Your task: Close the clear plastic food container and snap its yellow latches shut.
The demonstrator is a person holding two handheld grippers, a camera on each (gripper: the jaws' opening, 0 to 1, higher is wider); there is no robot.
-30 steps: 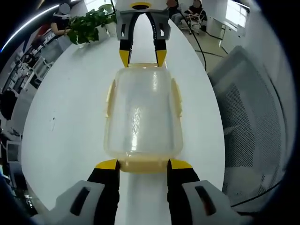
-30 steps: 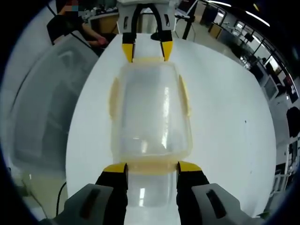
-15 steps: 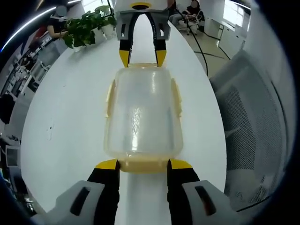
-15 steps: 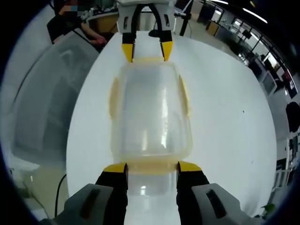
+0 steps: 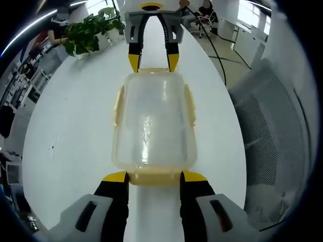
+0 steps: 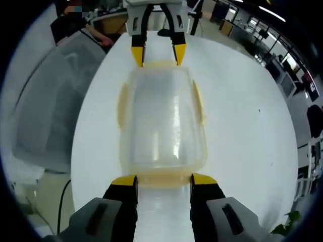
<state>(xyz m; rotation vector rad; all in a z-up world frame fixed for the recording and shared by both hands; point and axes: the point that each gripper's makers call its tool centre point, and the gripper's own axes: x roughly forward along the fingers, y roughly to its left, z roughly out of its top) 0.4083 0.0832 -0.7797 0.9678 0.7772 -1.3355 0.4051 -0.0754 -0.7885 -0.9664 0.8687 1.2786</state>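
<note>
White desk (image 5: 75, 126) carried the clear container (image 5: 154, 121) between us, left tool (image 5: 154, 176) and right tool (image 6: 164, 180) spread at its end latches (image 5: 154, 177), which we judged next needed pressing.

Clear container (image 5: 154, 123) lidded, flat; yellow latches (image 5: 154, 177).

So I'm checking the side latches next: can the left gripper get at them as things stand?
Probably not yet: the left gripper sits spread at the container's near end latch. The side latches lie uncovered, though.
</note>
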